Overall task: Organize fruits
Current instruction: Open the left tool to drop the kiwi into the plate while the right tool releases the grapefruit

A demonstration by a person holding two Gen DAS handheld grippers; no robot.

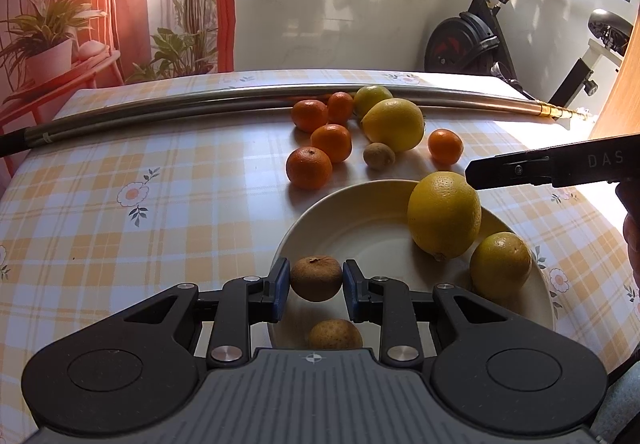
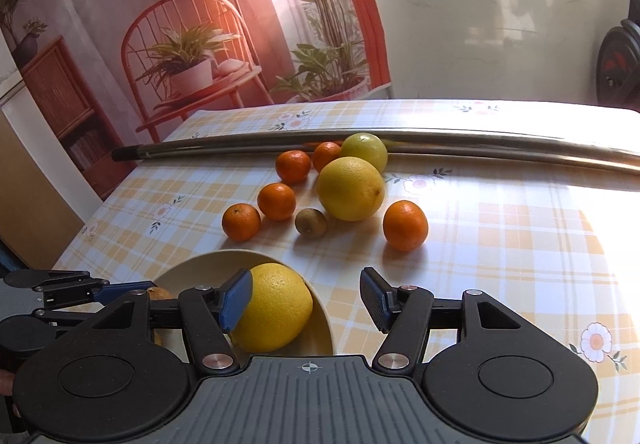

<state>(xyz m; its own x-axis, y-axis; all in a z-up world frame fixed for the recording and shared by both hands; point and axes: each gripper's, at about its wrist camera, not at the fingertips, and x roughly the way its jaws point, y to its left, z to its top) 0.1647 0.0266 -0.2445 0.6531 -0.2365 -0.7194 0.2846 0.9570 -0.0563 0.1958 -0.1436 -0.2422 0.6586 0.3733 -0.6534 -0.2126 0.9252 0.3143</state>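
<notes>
A: Bowl [image 1: 320, 212] sits at 6 o'clock on the checked tablecloth [image 1: 160, 164], rim close to the near table edge. The left gripper [image 1: 316, 284] has its blue pads pinched on a small brown fruit [image 1: 316, 278] just above the bowl's near rim. A second brown one [image 1: 335, 334] lies under it.

B: And the right gripper [image 2: 306, 304]? Jaws spread wide, nothing held, left pad beside the big lemon [image 2: 276, 306] in the bowl.

A: Yep. A yellow-green citrus [image 1: 500, 264] hugs the rim at 3 o'clock. Loose mandarins [image 2: 276, 201] cluster at 12, up against the metal poles [image 2: 480, 148].

B: Open cloth from 2 to 4 o'clock, only one mandarin [image 2: 405, 225] there.
</notes>
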